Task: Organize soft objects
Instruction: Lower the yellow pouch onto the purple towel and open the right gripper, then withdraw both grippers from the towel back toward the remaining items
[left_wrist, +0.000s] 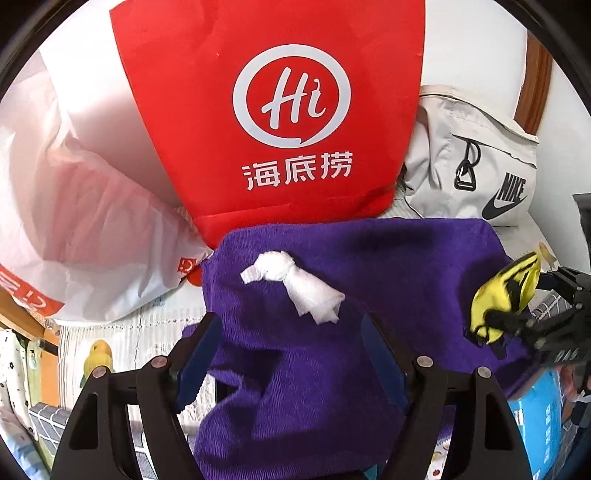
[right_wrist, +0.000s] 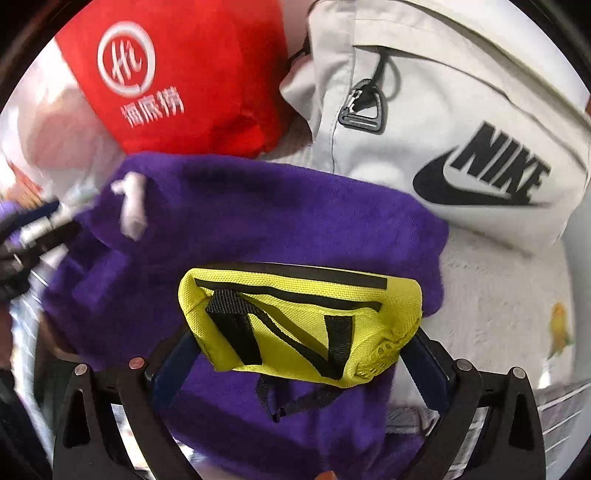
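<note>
left tool (left_wrist: 291, 354): fingers apart, empty, above purple towel (left_wrist: 332, 295) | white tissue wad (left_wrist: 295, 288) on towel, just ahead of it | right tool (right_wrist: 299, 354): clamped on yellow pouch (right_wrist: 303, 325) over towel | red bag (left_wrist: 266, 110), grey backpack (right_wrist: 443, 129) beyond

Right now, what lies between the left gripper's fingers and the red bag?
In the left wrist view, the purple towel fills the stretch from the left gripper to the red bag, with a knotted white tissue lying on it.

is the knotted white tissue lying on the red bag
No, the white tissue lies on the purple towel, in front of the red bag.
</note>
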